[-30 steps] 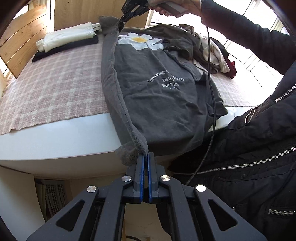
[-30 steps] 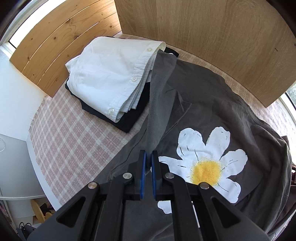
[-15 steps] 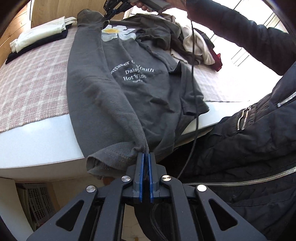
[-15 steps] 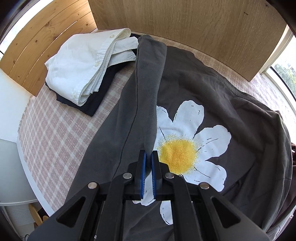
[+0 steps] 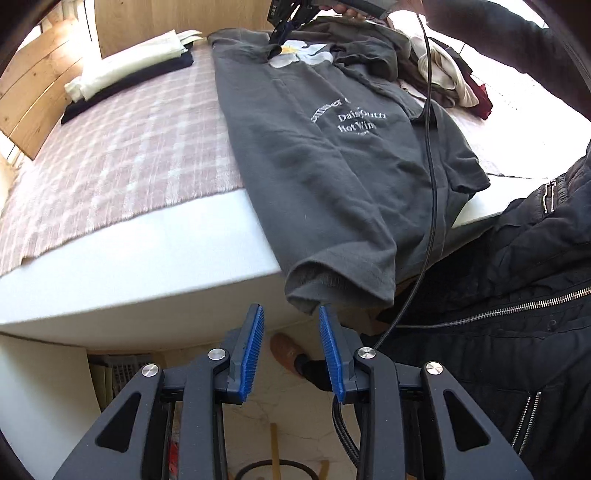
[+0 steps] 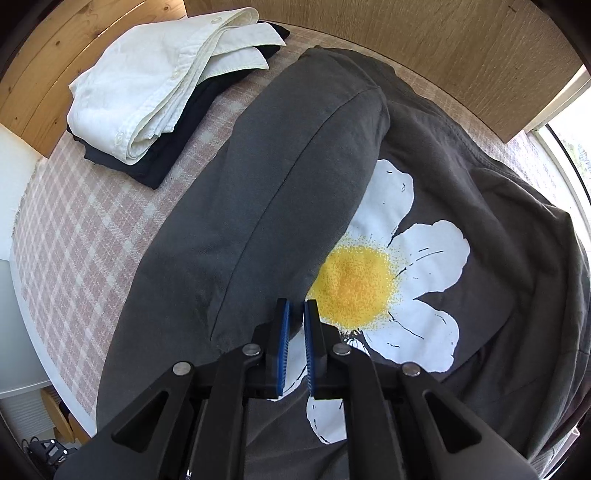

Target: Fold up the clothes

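A dark grey T-shirt (image 5: 332,155) with white lettering and a daisy print (image 6: 373,284) lies along the table, its left side folded over toward the middle. One sleeve (image 5: 340,280) hangs over the near table edge. My left gripper (image 5: 291,350) is open and empty just below that sleeve. My right gripper (image 6: 295,347) sits low over the folded edge beside the daisy; its jaws are slightly parted with the fabric edge between them. It also shows at the far end in the left wrist view (image 5: 280,33).
A folded white shirt (image 6: 162,77) on a folded black garment (image 6: 170,147) sits at the far left on the pink plaid cloth (image 5: 110,158). A heap of unfolded clothes (image 5: 447,77) lies at the far right. A wooden panel (image 6: 424,44) stands behind. The person's dark jacket (image 5: 517,295) is at right.
My left gripper has opened and let go of the sleeve, which now hangs over the table edge. My right gripper has lowered the folded edge onto the shirt and its jaws have parted slightly.
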`<state>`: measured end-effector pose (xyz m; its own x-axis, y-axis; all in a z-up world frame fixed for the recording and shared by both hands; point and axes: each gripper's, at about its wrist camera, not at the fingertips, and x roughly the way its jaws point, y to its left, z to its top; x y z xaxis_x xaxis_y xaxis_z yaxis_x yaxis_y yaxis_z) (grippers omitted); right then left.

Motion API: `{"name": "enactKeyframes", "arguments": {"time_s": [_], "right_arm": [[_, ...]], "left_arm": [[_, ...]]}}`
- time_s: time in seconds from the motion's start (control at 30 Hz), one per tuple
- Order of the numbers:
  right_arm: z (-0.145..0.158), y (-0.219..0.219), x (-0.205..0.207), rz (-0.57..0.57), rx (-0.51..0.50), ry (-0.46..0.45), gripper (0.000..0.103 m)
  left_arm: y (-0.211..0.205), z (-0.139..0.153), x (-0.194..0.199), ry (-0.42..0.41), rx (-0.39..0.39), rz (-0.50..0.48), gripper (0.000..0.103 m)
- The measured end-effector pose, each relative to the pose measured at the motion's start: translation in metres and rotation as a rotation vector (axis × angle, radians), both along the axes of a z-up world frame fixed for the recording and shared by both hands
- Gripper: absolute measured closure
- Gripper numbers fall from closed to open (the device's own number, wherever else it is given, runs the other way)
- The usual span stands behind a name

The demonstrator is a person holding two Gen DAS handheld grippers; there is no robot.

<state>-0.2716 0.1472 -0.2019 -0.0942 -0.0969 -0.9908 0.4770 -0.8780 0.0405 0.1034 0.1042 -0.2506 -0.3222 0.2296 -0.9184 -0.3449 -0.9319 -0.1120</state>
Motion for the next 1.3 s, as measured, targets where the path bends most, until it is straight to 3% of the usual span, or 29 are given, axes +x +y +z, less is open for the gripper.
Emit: {"name": "enactKeyframes", "arguments": {"time_s": [0.13, 0.27, 0.43, 0.53, 0.7, 0.77, 0.93, 1.03, 1.13, 1.3], "right_arm": [[0.011, 0.003, 0.010, 0.016, 0.001, 0.005, 0.095], [0.028, 0.001, 0.035, 0.053, -0.053, -0.012, 0.095], [0.038, -0.039, 0.110, 0.263, -0.143, -0.092, 0.095], [0.025, -0.071, 0.170, 0.385, -0.179, -0.161, 0.095], [-0.003, -0.102, 0.231, 0.513, -0.144, -0.206, 0.096], [-0.014, -0.105, 0.237, 0.519, -0.127, -0.228, 0.096], [-0.024, -0.106, 0.238, 0.519, -0.102, -0.237, 0.097], [-0.021, -0.106, 0.238, 0.531, -0.086, -0.223, 0.097], [-0.022, -0.112, 0.242, 0.540, -0.067, -0.208, 0.097], [-0.023, -0.120, 0.251, 0.530, -0.059, -0.205, 0.097]], "left_arm": [[0.019, 0.001, -0.012, 0.025, -0.004, -0.140, 0.073], [0.029, -0.005, -0.020, 0.013, -0.020, -0.206, 0.073], [0.025, -0.014, -0.022, -0.029, 0.021, -0.204, 0.076], [0.020, -0.015, -0.018, -0.042, 0.049, -0.184, 0.078], [0.013, -0.023, -0.007, -0.057, 0.068, -0.137, 0.092], [0.009, -0.027, -0.002, -0.063, 0.080, -0.114, 0.097], [0.010, -0.017, 0.016, -0.022, 0.041, -0.127, 0.096], [0.010, -0.007, 0.019, 0.015, 0.011, -0.142, 0.090], [0.011, 0.003, 0.007, 0.040, -0.033, -0.209, 0.084], [0.016, -0.005, -0.017, -0.038, -0.064, -0.343, 0.084]]}}
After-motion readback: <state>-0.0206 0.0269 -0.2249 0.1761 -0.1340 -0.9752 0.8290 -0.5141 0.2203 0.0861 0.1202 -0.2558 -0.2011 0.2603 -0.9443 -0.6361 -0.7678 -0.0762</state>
